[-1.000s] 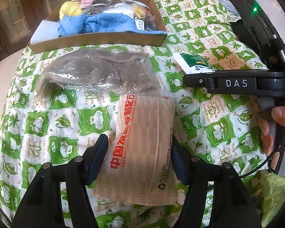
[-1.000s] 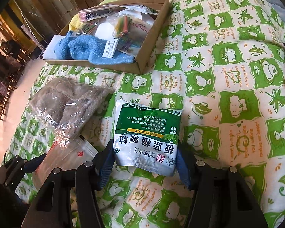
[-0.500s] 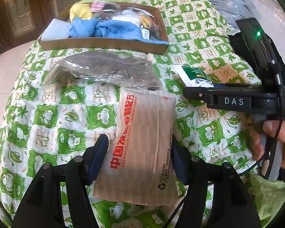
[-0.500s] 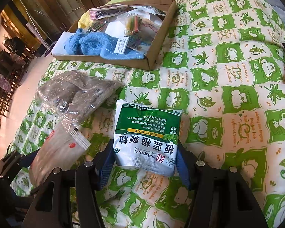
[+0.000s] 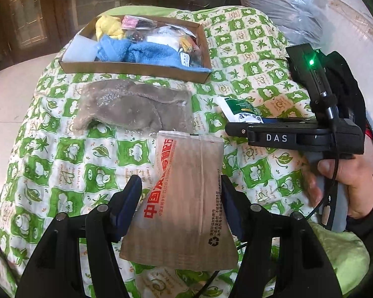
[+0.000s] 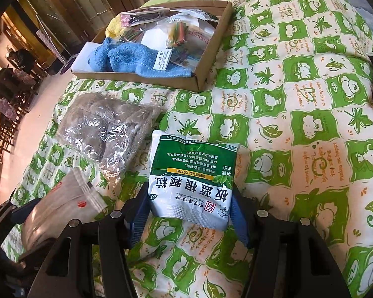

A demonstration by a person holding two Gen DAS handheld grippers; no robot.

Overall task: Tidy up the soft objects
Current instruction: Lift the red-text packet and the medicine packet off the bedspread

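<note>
We hold two tools over a bed with a green and white quilt (image 6: 298,114). Our left tool (image 5: 179,193) has its two fingers pressed on the sides of a brown paper pouch (image 5: 184,198) with red writing, and the pouch hangs above the quilt. Our right tool (image 6: 189,208) squeezes a green and white packet (image 6: 194,173) the same way. A grey fuzzy thing in a clear bag (image 5: 134,106) lies on the quilt between the pouch and a flat cardboard box (image 5: 136,68). In the box we see a blue towel (image 5: 146,54), something yellow (image 5: 109,26) and small bags. A hand (image 5: 345,181) grips the right tool's handle.
</note>
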